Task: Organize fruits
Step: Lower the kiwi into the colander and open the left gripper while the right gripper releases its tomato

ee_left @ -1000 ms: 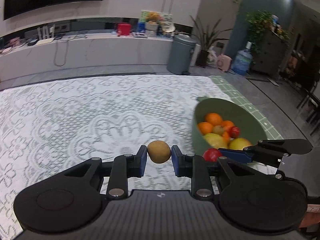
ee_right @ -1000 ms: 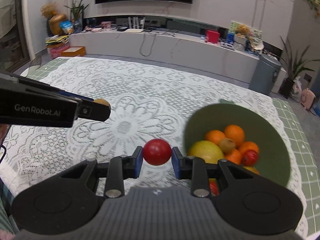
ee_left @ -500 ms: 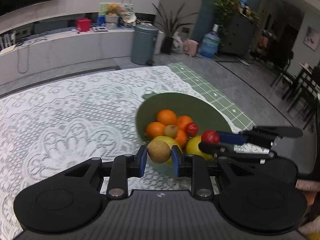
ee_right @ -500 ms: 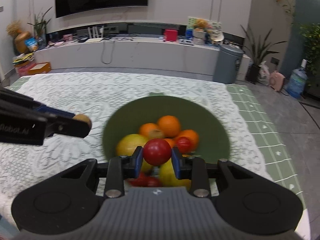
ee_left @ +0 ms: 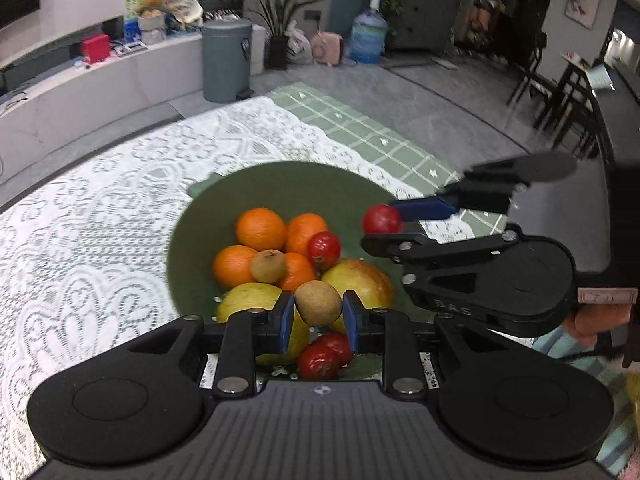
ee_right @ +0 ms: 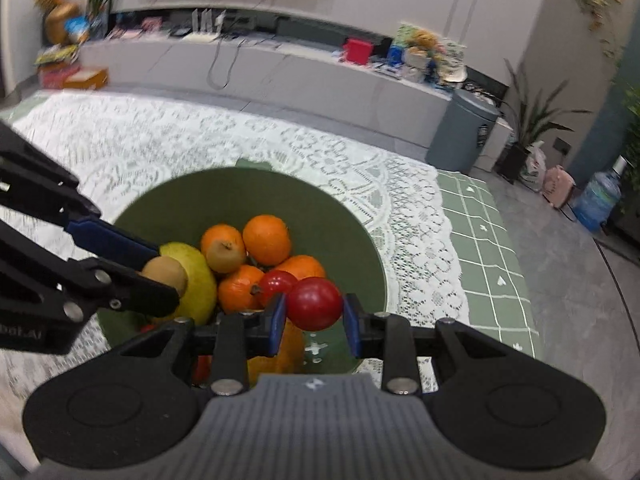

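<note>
My left gripper (ee_left: 318,312) is shut on a brown kiwi (ee_left: 318,303) and holds it above the near part of the green bowl (ee_left: 288,184). My right gripper (ee_right: 313,318) is shut on a red tomato (ee_right: 314,302), also above the bowl (ee_right: 224,196). The bowl holds several oranges (ee_left: 260,228), yellow fruits (ee_left: 360,280), another kiwi (ee_left: 268,266) and red tomatoes (ee_left: 323,247). In the left wrist view the right gripper (ee_left: 384,224) enters from the right with the tomato (ee_left: 381,219). In the right wrist view the left gripper (ee_right: 160,276) enters from the left with the kiwi (ee_right: 165,273).
The bowl stands on a white lace cloth (ee_left: 80,220) over a green checked tablecloth (ee_left: 360,132), near the table's right edge. Beyond the table are a grey bin (ee_left: 226,62), a low white counter (ee_right: 240,68) and a water bottle (ee_left: 366,40).
Both grippers have moved right from over the lace cloth to above the bowl, each still holding its fruit. The bowl now fills the middle of both views.
</note>
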`<action>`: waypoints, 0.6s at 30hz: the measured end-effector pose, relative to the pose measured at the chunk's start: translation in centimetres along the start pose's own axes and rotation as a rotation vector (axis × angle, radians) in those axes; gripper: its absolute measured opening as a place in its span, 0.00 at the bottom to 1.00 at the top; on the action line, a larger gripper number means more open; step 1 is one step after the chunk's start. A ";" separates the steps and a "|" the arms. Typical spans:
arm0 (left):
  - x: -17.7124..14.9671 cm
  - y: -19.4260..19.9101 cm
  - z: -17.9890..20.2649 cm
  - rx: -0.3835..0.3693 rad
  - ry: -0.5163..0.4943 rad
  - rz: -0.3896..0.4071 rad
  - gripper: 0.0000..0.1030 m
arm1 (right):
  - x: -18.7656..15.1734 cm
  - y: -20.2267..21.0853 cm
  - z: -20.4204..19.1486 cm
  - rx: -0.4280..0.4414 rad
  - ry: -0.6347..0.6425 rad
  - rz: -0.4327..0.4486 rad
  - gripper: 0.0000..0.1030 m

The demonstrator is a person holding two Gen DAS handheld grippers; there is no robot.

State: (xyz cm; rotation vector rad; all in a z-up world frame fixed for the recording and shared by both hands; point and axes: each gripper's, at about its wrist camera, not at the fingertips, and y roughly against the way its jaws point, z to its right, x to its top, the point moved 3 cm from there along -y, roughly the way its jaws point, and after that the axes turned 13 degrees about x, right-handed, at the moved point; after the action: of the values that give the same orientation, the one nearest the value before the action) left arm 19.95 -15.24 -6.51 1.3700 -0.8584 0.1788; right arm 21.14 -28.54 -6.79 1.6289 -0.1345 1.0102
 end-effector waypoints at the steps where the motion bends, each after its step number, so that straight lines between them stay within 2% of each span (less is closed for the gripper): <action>1: 0.0 -0.3 0.2 0.000 -0.011 -0.007 0.28 | 0.0 -0.3 0.2 0.004 0.017 -0.013 0.27; 6: 0.2 -1.3 0.8 0.009 -0.056 -0.028 0.28 | 0.2 -1.7 0.7 0.009 0.080 -0.062 0.27; 18: 0.2 -2.6 1.7 0.041 -0.149 -0.038 0.28 | -0.4 -3.3 0.8 0.004 0.162 -0.110 0.27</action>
State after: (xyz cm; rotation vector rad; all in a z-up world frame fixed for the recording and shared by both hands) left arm 20.86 -17.43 -8.46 1.4503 -0.9558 0.0657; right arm 23.24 -28.26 -9.51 1.5338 0.0659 1.0526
